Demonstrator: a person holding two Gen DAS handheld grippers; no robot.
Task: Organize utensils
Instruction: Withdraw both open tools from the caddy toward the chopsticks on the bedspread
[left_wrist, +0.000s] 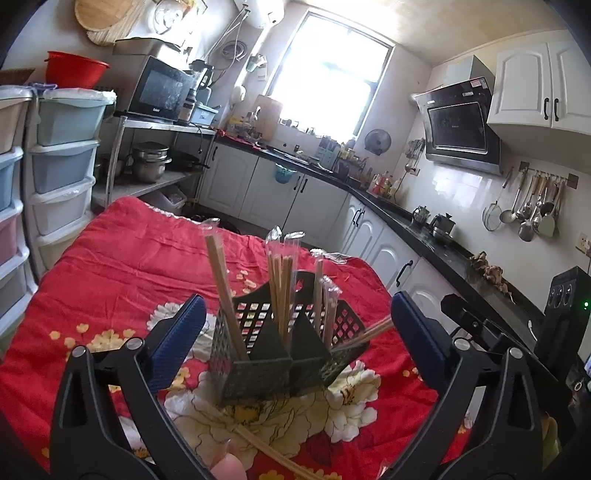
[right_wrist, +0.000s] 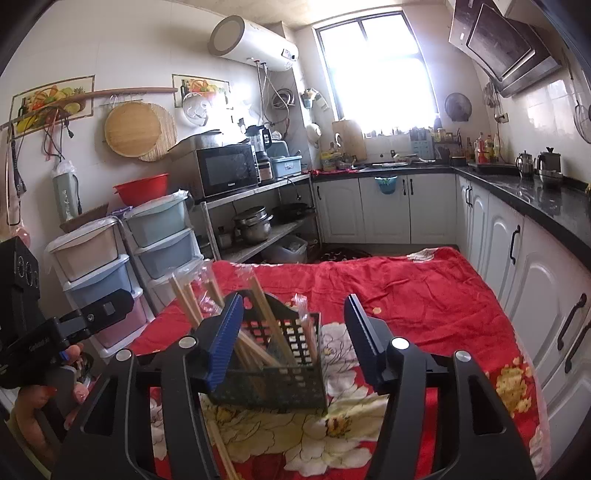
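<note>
— How far along am I with the utensils?

— Most of the way, by my reckoning. The black mesh caddy (left_wrist: 280, 354) stands on the red floral cloth (left_wrist: 122, 258) just ahead of my left gripper (left_wrist: 297, 332), and several wrapped chopstick pairs (left_wrist: 280, 288) already stand upright in its compartments.

— What's left?

— At least one pair of loose chopsticks (left_wrist: 273, 456) lies on the cloth below and just in front of my left fingers (left_wrist: 181, 339), close to the caddy's near wall. I'd judge that one needs putting in.

— And my grip?

— Left jaws are spread wide with nothing pressed between them; the caddy sits in the gap beyond the tips, untouched. My right gripper (right_wrist: 293, 332) is partly open and also empty, with the caddy (right_wrist: 269, 384) just ahead, nearer its left finger (right_wrist: 221, 339).

— Anything unclear?

— Yes. One pair (left_wrist: 373, 330) leans out low toward my right-hand finger in the left view; I can't tell whether its lower end sits inside a compartment. The right view's left finger hides part of the caddy, so I can't count the sticks. The loose pair runs out of frame at the bottom.
</note>
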